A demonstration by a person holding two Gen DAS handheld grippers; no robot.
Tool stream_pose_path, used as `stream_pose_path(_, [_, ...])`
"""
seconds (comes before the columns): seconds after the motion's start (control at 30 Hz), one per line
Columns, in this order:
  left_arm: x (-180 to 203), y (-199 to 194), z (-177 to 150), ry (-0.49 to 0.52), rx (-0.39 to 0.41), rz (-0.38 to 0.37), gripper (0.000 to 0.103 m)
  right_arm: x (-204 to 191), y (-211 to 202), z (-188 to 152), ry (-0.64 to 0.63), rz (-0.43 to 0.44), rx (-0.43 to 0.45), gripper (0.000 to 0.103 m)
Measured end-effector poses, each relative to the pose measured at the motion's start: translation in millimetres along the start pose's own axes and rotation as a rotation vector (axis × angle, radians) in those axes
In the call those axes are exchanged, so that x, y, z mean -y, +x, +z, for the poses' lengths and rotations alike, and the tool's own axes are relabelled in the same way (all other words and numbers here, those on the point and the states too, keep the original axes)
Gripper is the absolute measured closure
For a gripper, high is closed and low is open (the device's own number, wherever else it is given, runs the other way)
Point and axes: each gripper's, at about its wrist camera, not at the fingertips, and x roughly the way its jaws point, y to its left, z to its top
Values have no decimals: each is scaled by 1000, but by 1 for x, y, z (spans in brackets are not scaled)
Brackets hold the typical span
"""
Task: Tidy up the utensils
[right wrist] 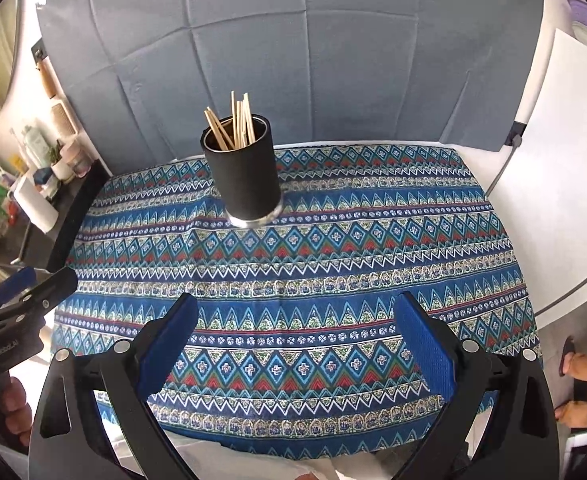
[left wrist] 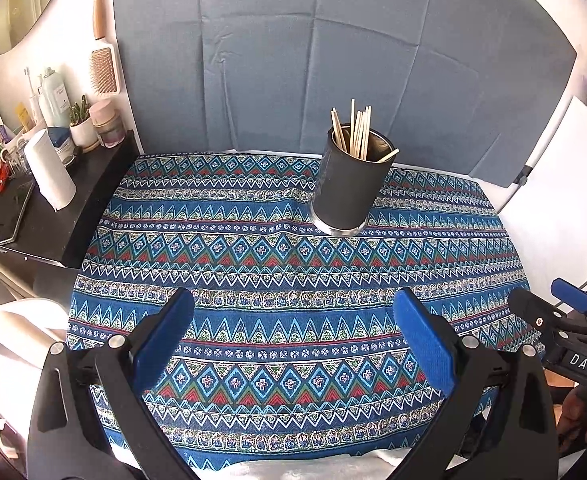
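A black cylindrical holder (left wrist: 347,184) stands upright at the far side of the patterned blue cloth (left wrist: 253,264). Several wooden chopsticks (left wrist: 355,130) stand inside it. The holder (right wrist: 245,176) and chopsticks (right wrist: 235,122) also show in the right wrist view. My left gripper (left wrist: 293,304) is open and empty, above the near part of the cloth. My right gripper (right wrist: 295,306) is open and empty too, at the same near side. Each gripper shows at the edge of the other's view: the right one (left wrist: 565,304) and the left one (right wrist: 33,284).
A black side shelf (left wrist: 53,208) at the left holds a paper towel roll (left wrist: 49,172), bottles, jars and a small plant. A grey-blue cloth backdrop (left wrist: 313,60) stands behind the table. A white board (right wrist: 553,180) leans at the right. A hairbrush (left wrist: 102,60) hangs on the wall.
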Motion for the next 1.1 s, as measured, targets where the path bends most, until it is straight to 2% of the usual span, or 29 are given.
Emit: stream_pose_path(1.1, [1, 2, 2, -7, -5, -10, 6, 1, 4, 3, -15, 30, -11, 9])
